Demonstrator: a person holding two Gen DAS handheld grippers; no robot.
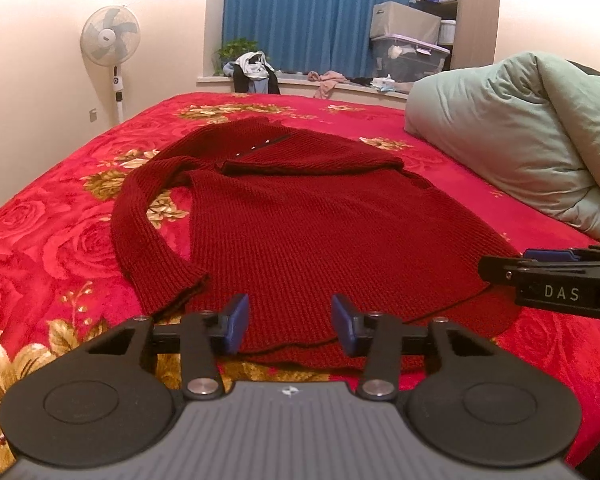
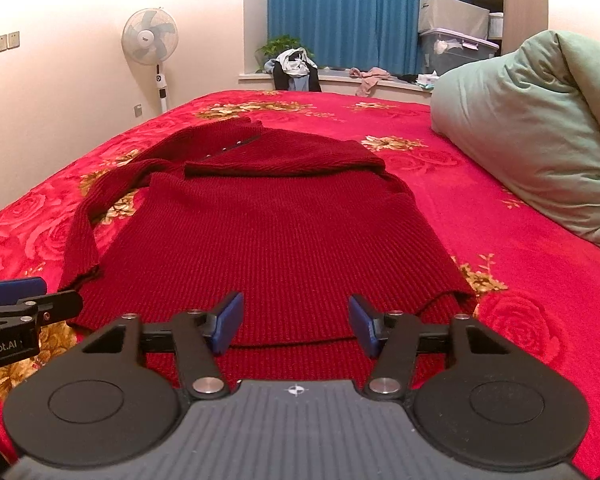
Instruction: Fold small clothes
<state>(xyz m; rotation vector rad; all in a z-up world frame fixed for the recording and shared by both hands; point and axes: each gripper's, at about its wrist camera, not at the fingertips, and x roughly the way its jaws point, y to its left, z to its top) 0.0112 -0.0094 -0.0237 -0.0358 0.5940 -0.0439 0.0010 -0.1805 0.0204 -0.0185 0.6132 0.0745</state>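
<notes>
A dark red knit sweater lies flat on the red floral bedspread, hem toward me, collar at the far end. Its right sleeve is folded across the chest; the left sleeve lies out beside the body. My left gripper is open and empty, just above the hem. My right gripper is open and empty over the hem of the sweater. Each gripper shows at the edge of the other's view, the right one and the left one.
A folded pale green quilt lies on the bed's right side. A standing fan is by the left wall. A window ledge with clothes, blue curtains and storage boxes is behind the bed.
</notes>
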